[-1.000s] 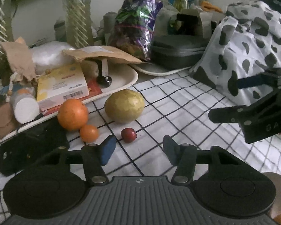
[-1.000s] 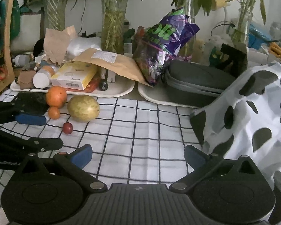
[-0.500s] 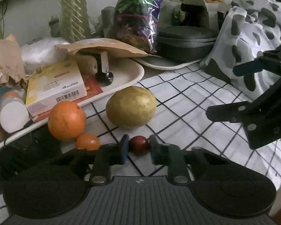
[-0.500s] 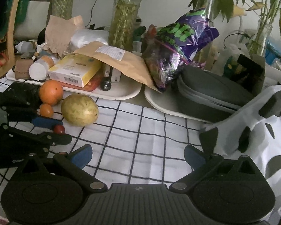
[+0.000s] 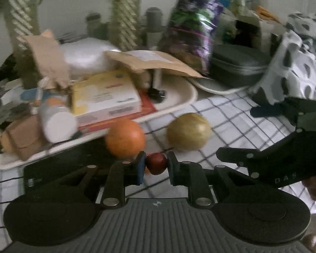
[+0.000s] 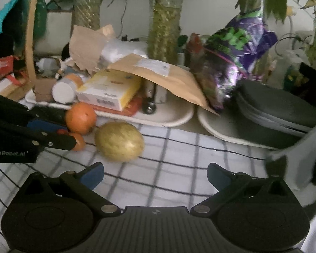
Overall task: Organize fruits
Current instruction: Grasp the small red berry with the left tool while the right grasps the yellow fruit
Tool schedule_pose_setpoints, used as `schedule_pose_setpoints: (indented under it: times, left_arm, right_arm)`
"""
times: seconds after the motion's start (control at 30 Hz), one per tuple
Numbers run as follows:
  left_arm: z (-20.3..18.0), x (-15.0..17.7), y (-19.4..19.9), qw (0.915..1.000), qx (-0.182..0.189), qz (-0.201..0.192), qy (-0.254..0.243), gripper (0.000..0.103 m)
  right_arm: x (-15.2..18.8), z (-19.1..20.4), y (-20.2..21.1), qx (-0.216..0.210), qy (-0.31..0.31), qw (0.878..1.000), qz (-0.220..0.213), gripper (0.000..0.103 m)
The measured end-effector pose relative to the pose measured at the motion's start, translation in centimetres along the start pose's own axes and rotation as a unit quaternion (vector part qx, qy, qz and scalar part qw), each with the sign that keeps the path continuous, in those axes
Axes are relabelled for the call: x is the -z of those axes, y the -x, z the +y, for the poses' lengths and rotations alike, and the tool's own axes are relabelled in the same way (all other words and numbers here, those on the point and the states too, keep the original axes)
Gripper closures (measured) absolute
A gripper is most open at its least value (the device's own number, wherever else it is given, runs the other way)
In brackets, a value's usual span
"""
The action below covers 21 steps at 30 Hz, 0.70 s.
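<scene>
Left tongs (image 5: 155, 165) clamp small red fruit (image 5: 156, 163) across middle; I judge it light, firm, round, slip-prone. Right tongs (image 6: 154, 176) spread wide, empty.

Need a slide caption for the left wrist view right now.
Left gripper shut on small red fruit, with orange and yellow-green fruit behind on checked cloth.

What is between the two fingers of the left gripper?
A small red fruit, pinched between the left gripper's pads. The left wrist view shows it best.
</scene>
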State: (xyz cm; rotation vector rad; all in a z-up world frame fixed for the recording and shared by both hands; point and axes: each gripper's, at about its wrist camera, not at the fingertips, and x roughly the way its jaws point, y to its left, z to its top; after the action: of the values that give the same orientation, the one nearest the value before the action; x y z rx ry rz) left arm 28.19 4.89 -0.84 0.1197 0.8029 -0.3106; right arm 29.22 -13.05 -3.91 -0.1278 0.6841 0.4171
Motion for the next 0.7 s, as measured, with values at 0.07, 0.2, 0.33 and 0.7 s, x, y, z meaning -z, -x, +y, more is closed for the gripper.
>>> schedule_pose_setpoints:
  times: [0.07, 0.2, 0.33, 0.7]
  left_arm:
    - [1.0, -0.2, 0.5, 0.9999, -0.006, -0.003, 0.015, 0.082]
    - [2.8, -0.4, 1.2, 0.9991, -0.018, -0.010, 0.038, 0.082]
    - [3.7, -0.4, 1.4, 0.9986, -0.021, -0.012, 0.047, 0.082]
    - [3.7, -0.3, 1.5, 0.9990, -0.018, -0.015, 0.039, 0.082]
  right_arm:
    - [-0.4, 0.5, -0.7, -0.014, -0.010, 1.000, -0.002, 0.000]
    - [-1.2, 1.7, -2.1, -0.032, -0.032, 0.999, 0.006, 0.011]
    - [-1.8, 2.5, -3.5, -0.041, -0.062, 0.997, 0.020, 0.017]
    - [-2.6, 4.0, -5.9, -0.010, -0.056, 0.998, 0.015, 0.035]
